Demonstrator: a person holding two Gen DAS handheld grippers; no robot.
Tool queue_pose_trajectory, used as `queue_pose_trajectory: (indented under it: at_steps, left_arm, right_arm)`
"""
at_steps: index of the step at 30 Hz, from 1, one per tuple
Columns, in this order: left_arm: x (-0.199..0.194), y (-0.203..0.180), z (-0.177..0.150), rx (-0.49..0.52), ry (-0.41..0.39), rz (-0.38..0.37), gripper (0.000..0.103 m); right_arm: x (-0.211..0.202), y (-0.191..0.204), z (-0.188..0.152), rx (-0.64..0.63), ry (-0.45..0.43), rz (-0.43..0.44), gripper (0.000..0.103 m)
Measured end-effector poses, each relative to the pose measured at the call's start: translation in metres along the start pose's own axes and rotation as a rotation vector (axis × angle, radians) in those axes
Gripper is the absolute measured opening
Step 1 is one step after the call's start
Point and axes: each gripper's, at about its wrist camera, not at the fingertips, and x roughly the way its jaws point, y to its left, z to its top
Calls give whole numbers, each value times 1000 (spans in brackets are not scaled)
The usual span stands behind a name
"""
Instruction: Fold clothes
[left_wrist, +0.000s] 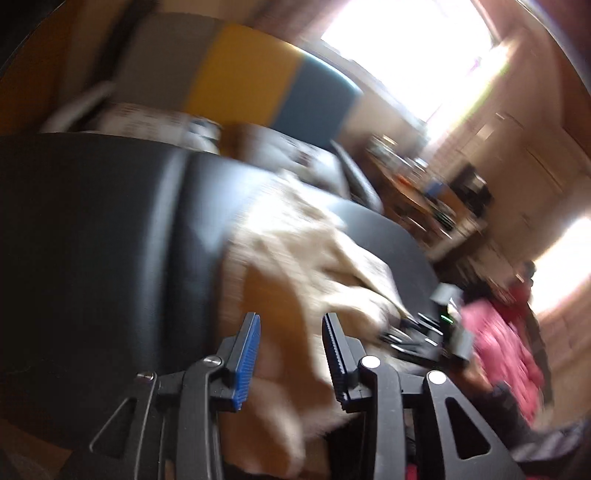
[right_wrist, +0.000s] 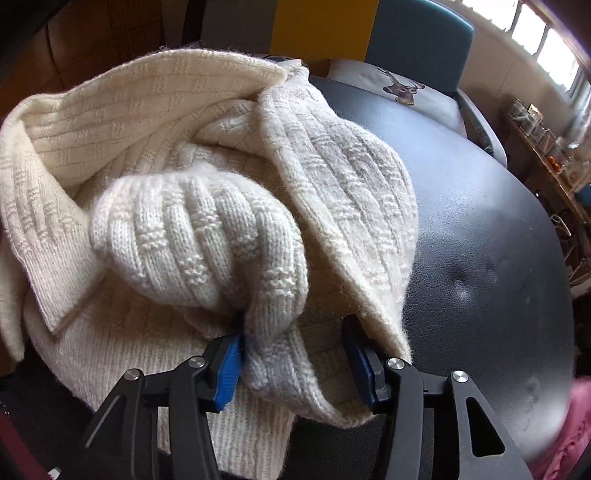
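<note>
A cream knitted sweater (right_wrist: 177, 177) lies bunched on a black padded surface (right_wrist: 480, 229). My right gripper (right_wrist: 291, 354) is open, its fingers set on either side of a rolled fold of the knit. The blurred left wrist view shows the sweater (left_wrist: 295, 240) on the same black surface (left_wrist: 92, 240). My left gripper (left_wrist: 291, 350) is open, with cream knit lying between and below its fingers. The right gripper also shows there (left_wrist: 417, 332), at the sweater's right end.
A pink garment (left_wrist: 506, 347) lies to the right and shows at the right wrist view's corner (right_wrist: 569, 443). A deer-print cushion (right_wrist: 399, 88) sits on a teal chair (right_wrist: 421, 40) behind the surface. A cluttered shelf (right_wrist: 543, 147) stands at the right.
</note>
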Motion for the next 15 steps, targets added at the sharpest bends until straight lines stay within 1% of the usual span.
queue_pose_trajectory:
  at_steps: [1,2,3,4,8,11,12,13,14,15]
  left_arm:
    - [7,-8,-1,14,33,15,41]
    - [17,-14,-2,32,60,46,43]
    - [27,-17,-2,39,74,85,43]
    - [39,-16,-1,21,95,130,43]
    - [68,-6,2,-64,127,177,43]
    - [77,2,6,-130,120,170,40]
    - [78,3,6,-140,100,168,23]
    - [78,3,6,-134,77,181,13]
    - [77,2,7,-128,54,193,6]
    - [77,2,7,-122,30,203,5]
  right_arm:
    - [-1,3,-1,-5,-4,-6,53]
    - [-2,6,-1,-9,-8,-11,53]
    - [-4,9,-2,-14,-12,-17,54]
    - [-5,12,-3,-18,-15,-23,55]
    - [-13,19,-6,-27,-36,-24,56]
    - [-26,23,-6,-40,-67,-2,57]
    - [-35,25,-5,-47,-93,6,57]
    - [-44,27,-3,-54,-121,15,57]
    - [-54,28,2,-59,-160,32,57]
    - [-64,27,9,-63,-198,50,57]
